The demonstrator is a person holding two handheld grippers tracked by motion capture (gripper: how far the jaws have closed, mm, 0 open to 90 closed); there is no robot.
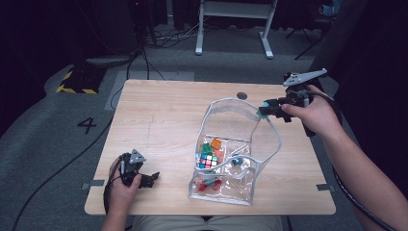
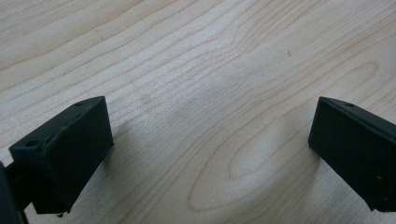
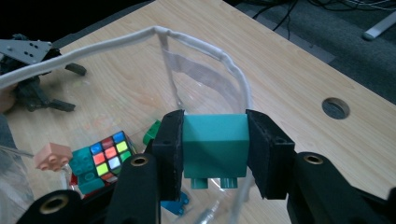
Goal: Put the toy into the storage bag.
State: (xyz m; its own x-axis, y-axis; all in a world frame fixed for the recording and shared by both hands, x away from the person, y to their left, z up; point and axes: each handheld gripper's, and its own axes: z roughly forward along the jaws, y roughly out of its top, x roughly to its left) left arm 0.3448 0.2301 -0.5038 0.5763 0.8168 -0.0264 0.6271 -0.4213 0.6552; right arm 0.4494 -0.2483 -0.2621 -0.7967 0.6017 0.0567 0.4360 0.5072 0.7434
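High view frames a pale wooden table [image 1: 159, 110] on which a clear plastic zip pouch [image 1: 262, 168] lies open, its white-edged mouth arching up toward the far side. Inside the pouch sit a colourful puzzle cube [image 1: 208, 161] and a scatter of small toy bricks, among them an orange one [image 1: 216, 143].

Over the pouch's far rim, the right gripper [image 1: 263, 110] holds a teal building brick [image 3: 215, 144] clamped squarely between its two black jaws, studs pointing down, clear of the other toys. The brick hangs at the pouch opening, above the contents rather than among them.

Near the table's front left corner, the left gripper [image 1: 153, 178] rests with its jaws spread wide over bare wood, holding nothing.

Judged from this, the step in hand is carrying the brick across the pouch's rim. Doing it well likely means keeping the clamp firm and level, steering the jaws clear of the white piping [image 3: 201, 42] so the soft wall is not snagged or dragged, and having the idle left gripper steady the pouch's near edge.
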